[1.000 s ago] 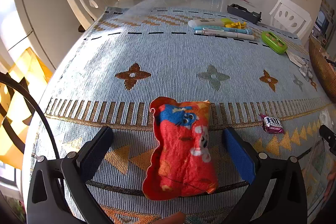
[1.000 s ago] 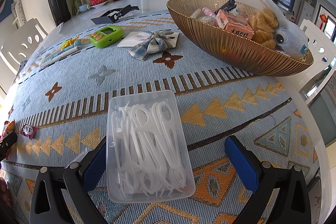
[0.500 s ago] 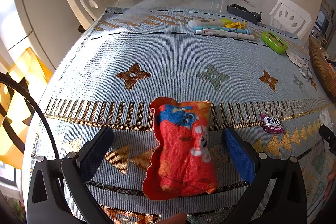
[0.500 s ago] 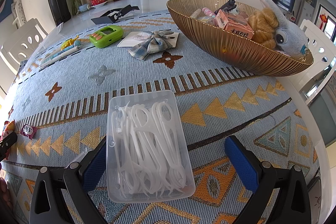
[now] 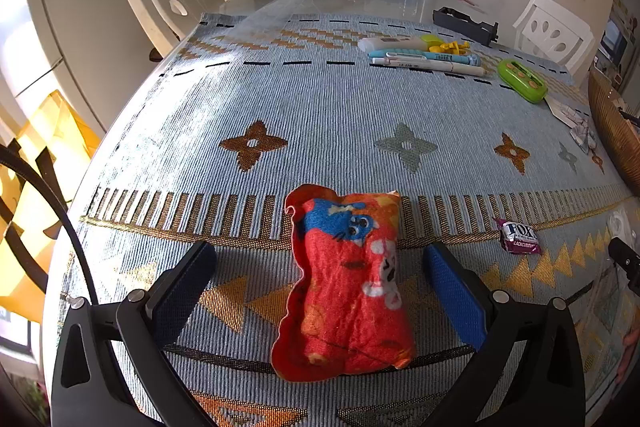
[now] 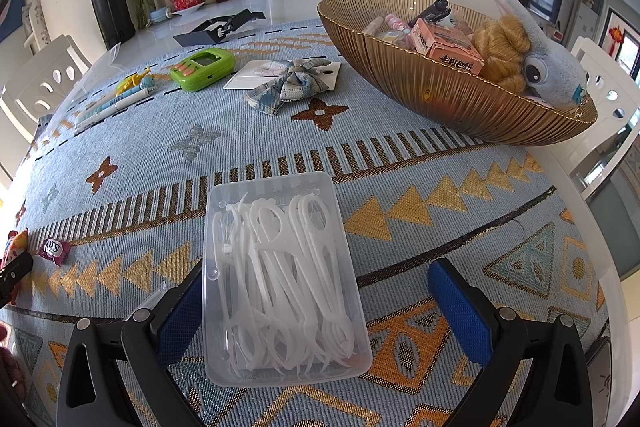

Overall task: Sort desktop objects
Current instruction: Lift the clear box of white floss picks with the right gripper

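Floss-pick box (image 6: 280, 279): rigid, light, slick; grasp long sides.
Red pouch (image 5: 348, 283): soft, squashy; pinch mid-body.
Left gripper (image 5: 320, 291): wide, empty.
Right gripper (image 6: 320, 303): wide, empty.

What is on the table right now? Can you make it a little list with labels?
left gripper: open, around the red towel, not touching
right gripper: open, around the clear box of floss picks
candy: on the cloth, right of the towel
gold bowl: holds a plush toy and a pink box
far end: pens, green gadget
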A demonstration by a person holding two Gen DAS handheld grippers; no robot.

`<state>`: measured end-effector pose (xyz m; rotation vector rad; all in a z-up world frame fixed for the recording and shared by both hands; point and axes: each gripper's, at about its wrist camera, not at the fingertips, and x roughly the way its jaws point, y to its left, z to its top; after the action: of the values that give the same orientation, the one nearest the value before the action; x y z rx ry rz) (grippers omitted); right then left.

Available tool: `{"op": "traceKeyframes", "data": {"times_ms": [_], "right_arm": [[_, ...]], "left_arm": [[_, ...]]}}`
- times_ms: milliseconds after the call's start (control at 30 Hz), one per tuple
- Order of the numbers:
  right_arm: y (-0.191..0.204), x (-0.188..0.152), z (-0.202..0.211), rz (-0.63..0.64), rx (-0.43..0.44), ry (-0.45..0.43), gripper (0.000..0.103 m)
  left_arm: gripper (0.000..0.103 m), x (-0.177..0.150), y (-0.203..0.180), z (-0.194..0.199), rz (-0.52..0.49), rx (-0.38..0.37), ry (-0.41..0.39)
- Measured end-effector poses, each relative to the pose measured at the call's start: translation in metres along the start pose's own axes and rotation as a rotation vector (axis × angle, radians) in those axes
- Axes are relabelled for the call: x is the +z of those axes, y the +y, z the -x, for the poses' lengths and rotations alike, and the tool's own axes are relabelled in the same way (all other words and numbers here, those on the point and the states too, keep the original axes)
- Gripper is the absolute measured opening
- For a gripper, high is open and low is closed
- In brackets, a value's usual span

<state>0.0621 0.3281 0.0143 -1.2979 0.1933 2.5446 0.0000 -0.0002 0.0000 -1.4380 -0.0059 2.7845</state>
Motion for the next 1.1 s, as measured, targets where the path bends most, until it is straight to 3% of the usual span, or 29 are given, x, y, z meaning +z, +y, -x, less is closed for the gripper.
{"op": "traceKeyframes", "data": {"times_ms": [233, 500, 767, 1000, 1033, 1100], "right_arm": [[0.000, 0.000, -0.001, -0.001, 0.001, 0.000, 0.103], [-0.002, 0.000, -0.001, 0.020, 0.019, 0.030, 0.103], [0.000, -0.007, 0.004, 0.023, 0.013, 0.056, 0.103], [0.000, 0.004, -0.003, 0.040, 0.027, 0.136, 0.103], [0.001, 0.007, -0.005, 0.056, 0.037, 0.146, 0.100], [0.005, 0.009, -0.002, 0.091, 0.062, 0.141, 0.081]], "left_arm": [[0.103, 0.000, 0.000, 0.000, -0.004, -0.002, 0.001], [0.103, -0.008, 0.003, 0.003, -0.104, -0.081, 0.025], [0.103, -0.006, 0.001, 0.006, -0.089, -0.060, 0.026], [0.103, -0.007, -0.002, 0.008, -0.028, -0.022, 0.072], [0.098, -0.008, -0.003, 0.009, -0.028, -0.018, 0.068], [0.084, -0.011, -0.007, 0.015, -0.032, -0.023, 0.051]]}}
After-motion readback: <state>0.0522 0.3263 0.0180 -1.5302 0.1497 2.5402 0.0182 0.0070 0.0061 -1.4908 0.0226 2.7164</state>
